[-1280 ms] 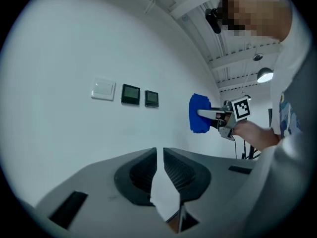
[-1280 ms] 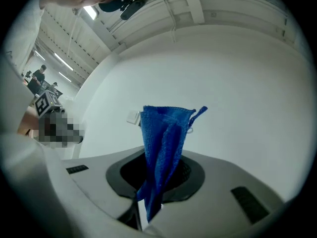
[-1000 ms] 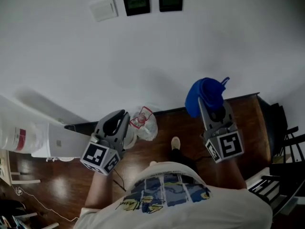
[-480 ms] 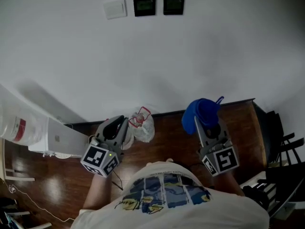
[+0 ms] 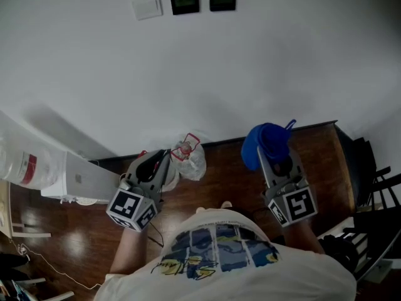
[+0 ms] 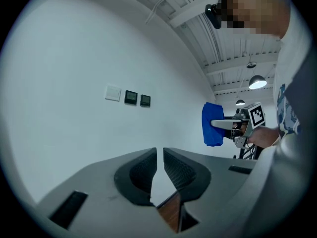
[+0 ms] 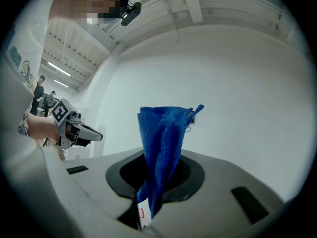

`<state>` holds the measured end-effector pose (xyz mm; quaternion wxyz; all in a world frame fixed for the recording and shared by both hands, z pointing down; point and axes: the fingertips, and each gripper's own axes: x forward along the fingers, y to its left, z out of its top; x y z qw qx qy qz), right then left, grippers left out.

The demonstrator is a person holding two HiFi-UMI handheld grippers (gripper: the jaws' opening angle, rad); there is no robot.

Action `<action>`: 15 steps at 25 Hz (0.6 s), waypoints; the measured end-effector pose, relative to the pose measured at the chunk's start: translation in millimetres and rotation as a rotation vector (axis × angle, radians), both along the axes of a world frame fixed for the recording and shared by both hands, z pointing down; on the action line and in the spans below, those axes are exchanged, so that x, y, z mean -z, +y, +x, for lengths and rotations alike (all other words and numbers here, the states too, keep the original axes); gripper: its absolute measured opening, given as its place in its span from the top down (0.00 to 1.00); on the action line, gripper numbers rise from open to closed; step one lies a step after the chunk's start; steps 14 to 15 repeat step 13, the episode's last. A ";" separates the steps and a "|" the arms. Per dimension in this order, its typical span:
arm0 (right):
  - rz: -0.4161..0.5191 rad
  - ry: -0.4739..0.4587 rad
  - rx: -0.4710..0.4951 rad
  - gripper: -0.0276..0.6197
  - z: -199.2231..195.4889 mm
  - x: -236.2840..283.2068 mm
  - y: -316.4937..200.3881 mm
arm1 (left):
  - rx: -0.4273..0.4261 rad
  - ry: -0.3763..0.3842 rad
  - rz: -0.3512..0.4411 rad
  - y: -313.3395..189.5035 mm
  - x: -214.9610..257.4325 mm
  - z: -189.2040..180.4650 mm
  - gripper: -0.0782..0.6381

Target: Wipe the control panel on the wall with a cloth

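1. The cloth (image 7: 163, 148) is blue, soft and light. I judge it will fold and drape rather than keep any shape, and it is not fragile or slippery.
2. Being limp, it is best held by a bunched fold. That leaves a loose wad standing proud of the tips to press on the panel (image 5: 203, 0). The present hold looks right for that.
3. My right gripper (image 7: 161, 172) pinches the cloth. Its fingers (image 7: 190, 175) are pressed on a gathered fold, with most of the fabric standing up beyond them and a short tail hanging behind.
4. In the head view the cloth sits well below the panel and to its right, apart from the wall (image 5: 282, 55). It does not touch the panel.
5. The panel is two dark squares side by side, with a white switch (image 5: 146, 6) just left of them. It is hard and flat. I would guess light pressure is enough, and a firm push could trip a button.
6. My left gripper (image 6: 159, 155) holds nothing. Its fingers (image 6: 143, 170) are drawn nearly together, with only a thin slit between the tips, and bare wall shows through it.
7. The left gripper hangs well below the panel and a little to its left. It touches nothing.
8. Wiping has not begun, I judge. The cloth must first come up to the panel.
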<state>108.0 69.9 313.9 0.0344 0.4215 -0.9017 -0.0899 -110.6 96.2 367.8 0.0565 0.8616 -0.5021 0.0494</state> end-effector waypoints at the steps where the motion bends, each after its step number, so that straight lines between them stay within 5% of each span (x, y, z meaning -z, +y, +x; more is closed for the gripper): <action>1: 0.002 0.001 0.001 0.87 -0.7 -0.2 0.7 | 0.000 -0.005 0.001 1.0 -0.8 -1.8 0.87; 15: -0.013 -0.010 -0.003 0.87 -10.3 -3.0 1.2 | 0.007 -0.005 0.007 2.9 0.4 -13.6 0.87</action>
